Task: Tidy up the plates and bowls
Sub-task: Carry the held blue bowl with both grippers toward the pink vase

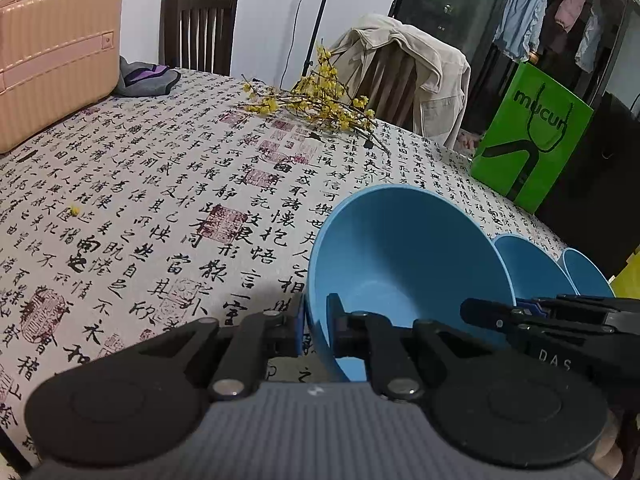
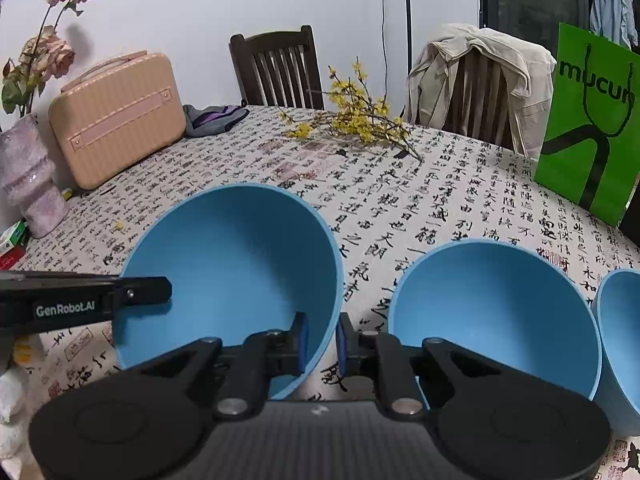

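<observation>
Three blue bowls stand in a row on the calligraphy tablecloth. My left gripper [image 1: 316, 326] and my right gripper [image 2: 322, 344] both pinch the rim of the large blue bowl [image 1: 404, 264], one on each side; it also shows in the right wrist view [image 2: 240, 256]. Each gripper has one finger inside the bowl and one outside. The bowl looks tilted. A second blue bowl [image 2: 492, 312] sits just right of it, also in the left wrist view [image 1: 532, 264]. A third blue bowl [image 2: 620, 340] is at the far right edge, also in the left wrist view [image 1: 586, 270].
A pink case [image 2: 116, 116] and a pale vase [image 2: 28, 176] with dried roses stand at the left. Yellow flower branches [image 2: 360, 120] lie mid-table. A green paper bag [image 2: 588, 120] stands at the right. Chairs, one draped with a beige jacket [image 2: 480, 76], line the far side.
</observation>
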